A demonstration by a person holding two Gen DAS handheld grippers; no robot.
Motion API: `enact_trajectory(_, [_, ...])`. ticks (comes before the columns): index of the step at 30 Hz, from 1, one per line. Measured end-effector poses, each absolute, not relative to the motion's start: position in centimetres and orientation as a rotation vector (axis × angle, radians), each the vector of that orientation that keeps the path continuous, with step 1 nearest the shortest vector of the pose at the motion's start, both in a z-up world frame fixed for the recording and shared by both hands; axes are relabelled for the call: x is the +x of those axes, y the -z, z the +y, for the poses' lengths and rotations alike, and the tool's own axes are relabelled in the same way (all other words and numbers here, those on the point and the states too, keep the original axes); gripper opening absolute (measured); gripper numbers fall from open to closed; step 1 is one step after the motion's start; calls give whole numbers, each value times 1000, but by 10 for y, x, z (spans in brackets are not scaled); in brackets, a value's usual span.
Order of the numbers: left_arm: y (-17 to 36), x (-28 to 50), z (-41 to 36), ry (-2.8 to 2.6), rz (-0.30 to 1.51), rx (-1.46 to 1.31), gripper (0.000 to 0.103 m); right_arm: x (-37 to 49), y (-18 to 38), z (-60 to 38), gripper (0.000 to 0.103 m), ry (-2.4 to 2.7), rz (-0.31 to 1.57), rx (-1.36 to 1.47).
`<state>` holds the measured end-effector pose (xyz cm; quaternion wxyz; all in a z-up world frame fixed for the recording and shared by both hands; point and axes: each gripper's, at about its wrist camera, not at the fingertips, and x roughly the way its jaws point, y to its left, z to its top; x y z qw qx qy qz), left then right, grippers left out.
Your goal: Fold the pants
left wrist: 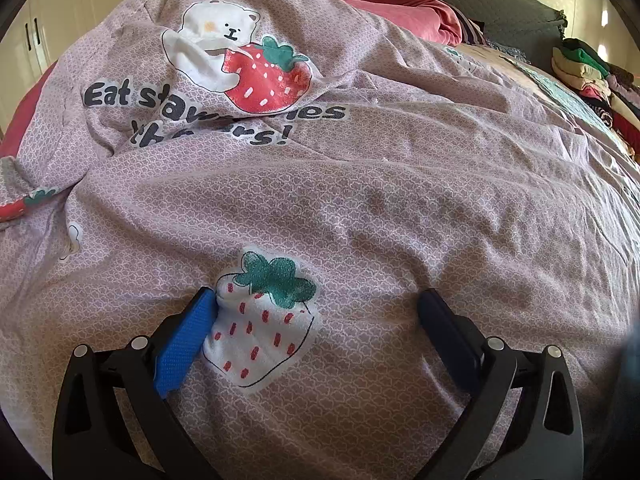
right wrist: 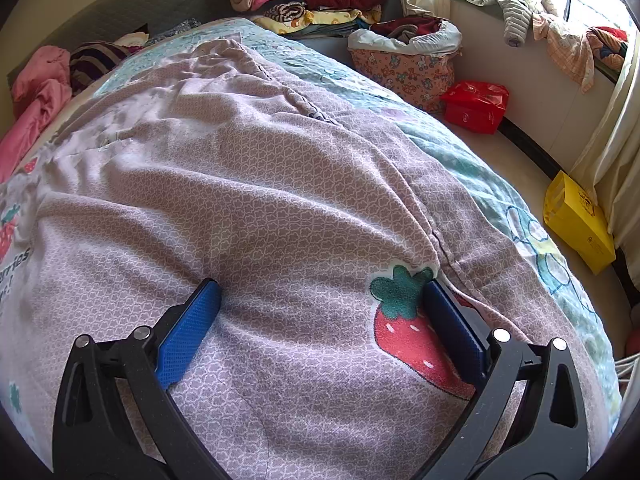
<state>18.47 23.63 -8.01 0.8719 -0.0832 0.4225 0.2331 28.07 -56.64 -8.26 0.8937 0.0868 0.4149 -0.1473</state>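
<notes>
Well, pants under both grippers' spread fingers.

Left gripper: jaws spread wide, 2 blue-padded fingers angled forward and down, tips pressed low, nothing clamped between them.
Right gripper: jaws equally wide apart, 2 blue pads pointing forward and down, tips low, nothing held.

Quilt lettering broken by folds, dark blur at right edge
</notes>
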Motion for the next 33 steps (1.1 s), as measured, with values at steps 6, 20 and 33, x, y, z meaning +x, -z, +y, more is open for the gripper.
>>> enact_trajectory(6, [80, 184, 236, -488, 883, -173, 99, 280, 82, -567, 95, 305, 861, 180])
enact_trajectory(20, [80, 184, 236, -488, 882, -174, 99, 280, 82, -566, 95, 306, 861, 179])
enact_trajectory(33, [81, 184, 236, -488, 882, -173, 99, 281, 82, -566, 95, 306, 861, 180])
